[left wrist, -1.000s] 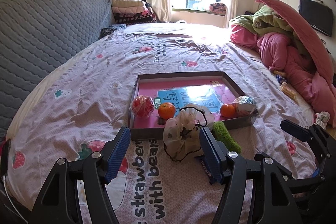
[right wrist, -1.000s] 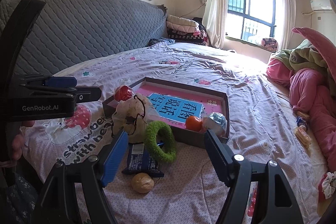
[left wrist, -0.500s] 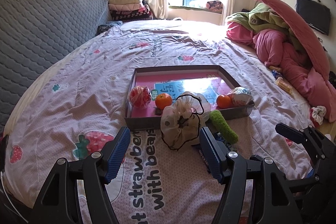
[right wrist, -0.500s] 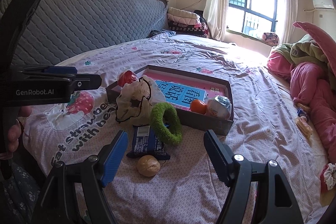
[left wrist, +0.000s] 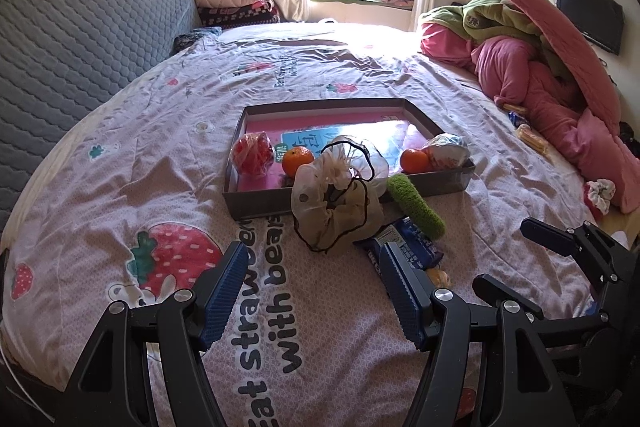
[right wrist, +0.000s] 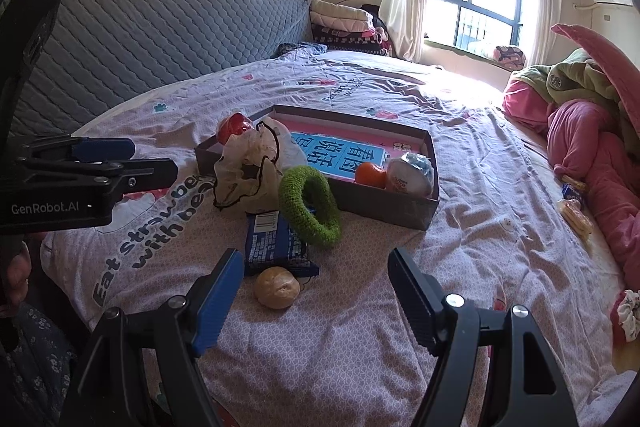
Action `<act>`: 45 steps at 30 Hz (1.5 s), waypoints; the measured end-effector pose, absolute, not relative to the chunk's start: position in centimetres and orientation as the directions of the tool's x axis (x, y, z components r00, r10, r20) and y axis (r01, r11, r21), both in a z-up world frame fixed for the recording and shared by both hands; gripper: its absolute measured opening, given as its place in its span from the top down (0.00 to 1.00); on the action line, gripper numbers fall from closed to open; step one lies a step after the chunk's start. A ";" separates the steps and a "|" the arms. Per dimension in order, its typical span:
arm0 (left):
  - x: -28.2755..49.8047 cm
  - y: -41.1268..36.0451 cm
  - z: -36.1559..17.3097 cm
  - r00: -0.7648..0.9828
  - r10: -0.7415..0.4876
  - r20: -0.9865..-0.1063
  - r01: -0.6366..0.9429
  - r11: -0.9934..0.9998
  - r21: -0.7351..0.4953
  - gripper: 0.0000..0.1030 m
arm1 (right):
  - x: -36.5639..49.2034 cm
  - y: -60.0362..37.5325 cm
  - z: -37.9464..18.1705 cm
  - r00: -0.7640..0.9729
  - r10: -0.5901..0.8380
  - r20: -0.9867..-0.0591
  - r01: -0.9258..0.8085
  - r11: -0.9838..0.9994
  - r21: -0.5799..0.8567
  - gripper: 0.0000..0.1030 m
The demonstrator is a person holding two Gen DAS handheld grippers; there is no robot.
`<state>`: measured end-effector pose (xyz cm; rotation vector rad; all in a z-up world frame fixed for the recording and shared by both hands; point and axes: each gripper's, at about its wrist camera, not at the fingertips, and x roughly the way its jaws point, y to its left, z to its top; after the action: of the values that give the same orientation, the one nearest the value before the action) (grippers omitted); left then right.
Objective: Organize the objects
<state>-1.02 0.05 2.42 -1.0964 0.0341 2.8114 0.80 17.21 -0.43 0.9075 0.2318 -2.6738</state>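
Observation:
A shallow grey box (left wrist: 448, 183) (right wrist: 384, 207) with a pink floor sits on the bed. It holds a red wrapped ball (left wrist: 253, 152), two oranges (left wrist: 297, 159) (right wrist: 370, 174) and a wrapped snack (right wrist: 412, 176). In front of it lie a beige scrunchie (left wrist: 334, 209) (right wrist: 246, 171), a green ring (right wrist: 310, 205) (left wrist: 416, 205), a blue packet (right wrist: 272, 241) (left wrist: 404, 247) and a walnut (right wrist: 277, 287). My left gripper (left wrist: 316, 291) is open and empty, short of the scrunchie. My right gripper (right wrist: 318, 301) is open and empty, just behind the walnut.
The bed sheet (left wrist: 160, 155) has strawberry prints. A grey quilted headboard (right wrist: 140, 47) runs along the left. Pink and green bedding (left wrist: 552, 75) is piled at the right, with snack packs (right wrist: 576, 215) and a small scrunchie (left wrist: 598, 191) beside it.
Both grippers have drawn back from the box and the loose items, which now sit farther away. Nothing was picked up.

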 end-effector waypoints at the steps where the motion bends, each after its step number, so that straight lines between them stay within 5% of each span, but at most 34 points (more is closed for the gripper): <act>1: -1.0 0.0 2.4 -0.728 0.106 -0.677 -0.124 -0.992 -0.023 0.32 | 0.8 17.2 -0.6 -0.750 -0.230 -0.620 0.335 -0.941 -0.055 0.28; 45: -5.0 -1.8 -2.9 -0.669 0.151 -0.728 -0.120 -0.988 -0.094 0.32 | -0.4 14.7 -4.5 -0.678 -0.207 -0.705 0.362 -0.929 -0.075 0.28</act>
<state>-5.01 -1.77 -2.88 -1.2006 -0.0574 2.7414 -0.41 14.69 -4.52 1.0578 0.2994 -2.6053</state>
